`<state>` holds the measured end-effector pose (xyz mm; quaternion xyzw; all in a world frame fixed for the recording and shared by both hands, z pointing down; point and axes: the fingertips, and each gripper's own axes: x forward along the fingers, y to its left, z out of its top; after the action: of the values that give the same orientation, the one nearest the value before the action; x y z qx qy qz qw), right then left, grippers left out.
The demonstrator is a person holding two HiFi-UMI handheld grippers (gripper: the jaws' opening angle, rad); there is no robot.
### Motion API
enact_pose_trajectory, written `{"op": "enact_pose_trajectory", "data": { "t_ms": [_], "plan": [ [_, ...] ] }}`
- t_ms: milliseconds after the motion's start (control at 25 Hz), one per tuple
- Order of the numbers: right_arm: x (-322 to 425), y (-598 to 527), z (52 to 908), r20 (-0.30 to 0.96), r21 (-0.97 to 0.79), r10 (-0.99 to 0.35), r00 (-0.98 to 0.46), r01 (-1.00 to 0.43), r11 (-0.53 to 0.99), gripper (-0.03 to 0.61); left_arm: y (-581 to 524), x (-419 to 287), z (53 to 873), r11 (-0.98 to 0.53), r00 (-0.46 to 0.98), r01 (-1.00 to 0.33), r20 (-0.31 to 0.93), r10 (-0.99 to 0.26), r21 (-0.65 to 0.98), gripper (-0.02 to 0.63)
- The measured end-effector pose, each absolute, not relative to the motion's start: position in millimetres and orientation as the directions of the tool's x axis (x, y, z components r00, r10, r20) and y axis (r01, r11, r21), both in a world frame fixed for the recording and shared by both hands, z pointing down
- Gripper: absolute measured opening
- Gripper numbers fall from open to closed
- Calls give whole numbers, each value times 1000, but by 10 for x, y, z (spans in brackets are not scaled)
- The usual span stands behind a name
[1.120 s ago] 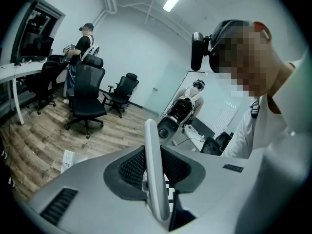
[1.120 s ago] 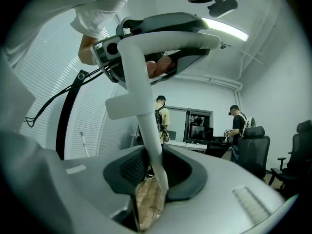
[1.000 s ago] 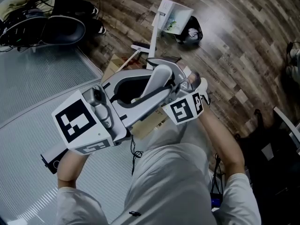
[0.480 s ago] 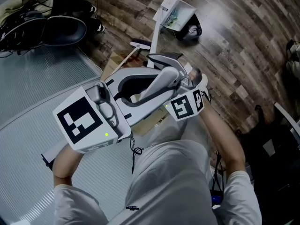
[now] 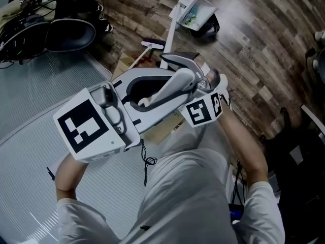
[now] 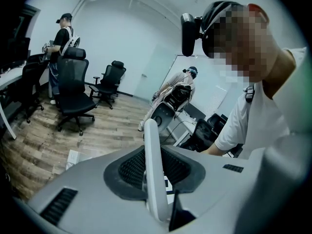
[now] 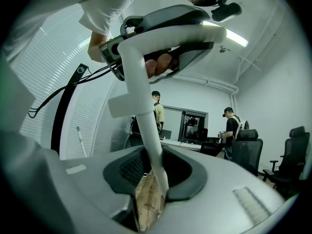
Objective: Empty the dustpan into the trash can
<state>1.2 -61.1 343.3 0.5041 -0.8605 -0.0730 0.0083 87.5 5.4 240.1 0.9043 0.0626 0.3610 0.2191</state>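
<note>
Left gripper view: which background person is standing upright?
The person in a cap at far left, beside the black office chairs; the other person, mid-frame, is bent forward.

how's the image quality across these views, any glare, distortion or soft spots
Head view: dim overall, with a pale glare patch on the wood floor; straight lines bow slightly. Left gripper view: strong fisheye with black corners, a mosaic patch over the person's face, the white handle slightly soft up close. Right gripper view: same fisheye, ceiling light blown out, background room fairly sharp.
</note>
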Motion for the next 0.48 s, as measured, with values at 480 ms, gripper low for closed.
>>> {"op": "enact_pose_trajectory", "data": {
  "t_ms": [480],
  "plan": [
    [-103, -615, 3500, -72, 277, -812, -579, -794, 541, 101, 162, 707, 2522, -894, 635, 16, 686, 355, 448, 94]
  ]
}}
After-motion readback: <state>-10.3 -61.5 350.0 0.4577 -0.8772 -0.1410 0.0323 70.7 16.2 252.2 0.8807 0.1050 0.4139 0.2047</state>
